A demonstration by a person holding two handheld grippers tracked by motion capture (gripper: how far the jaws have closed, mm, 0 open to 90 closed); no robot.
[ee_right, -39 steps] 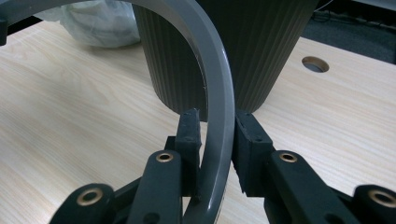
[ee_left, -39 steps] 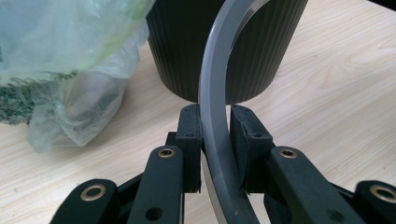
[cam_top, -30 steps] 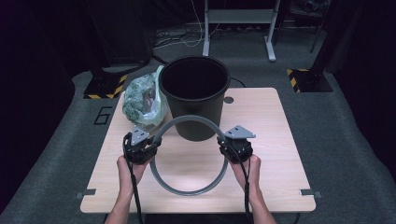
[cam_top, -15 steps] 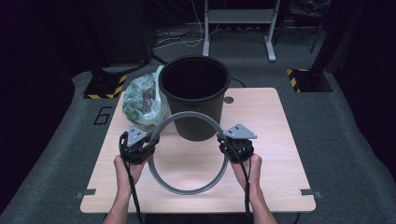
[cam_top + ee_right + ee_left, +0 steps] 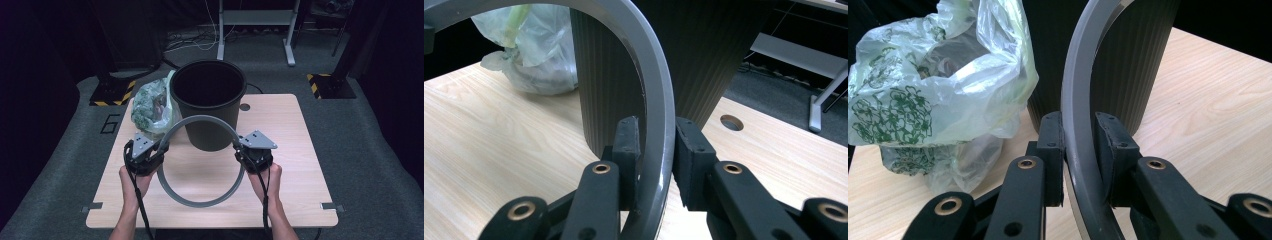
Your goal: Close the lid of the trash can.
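Note:
A grey ring (image 5: 202,120) is held between both grippers, tilted with its far arc raised against the front of the black bin (image 5: 208,100). My left gripper (image 5: 161,146) is shut on the ring's left side, and in the left gripper view its pads (image 5: 1052,145) clamp the grey band (image 5: 1079,120). My right gripper (image 5: 239,146) is shut on the ring's right side. The right gripper view shows the ring (image 5: 655,100) pinched between that gripper's pads (image 5: 689,150), with the ribbed bin (image 5: 649,60) right behind it.
A pale plastic bag with green print (image 5: 150,105) stands left of the bin, bulging with contents. The wooden table (image 5: 300,165) has a round cable hole (image 5: 244,107) at the back right. Grey carpet and a metal stand lie beyond the table.
Both hands have lifted the ring a little, so its far arc now sits higher against the bin's front. The grips are unchanged.

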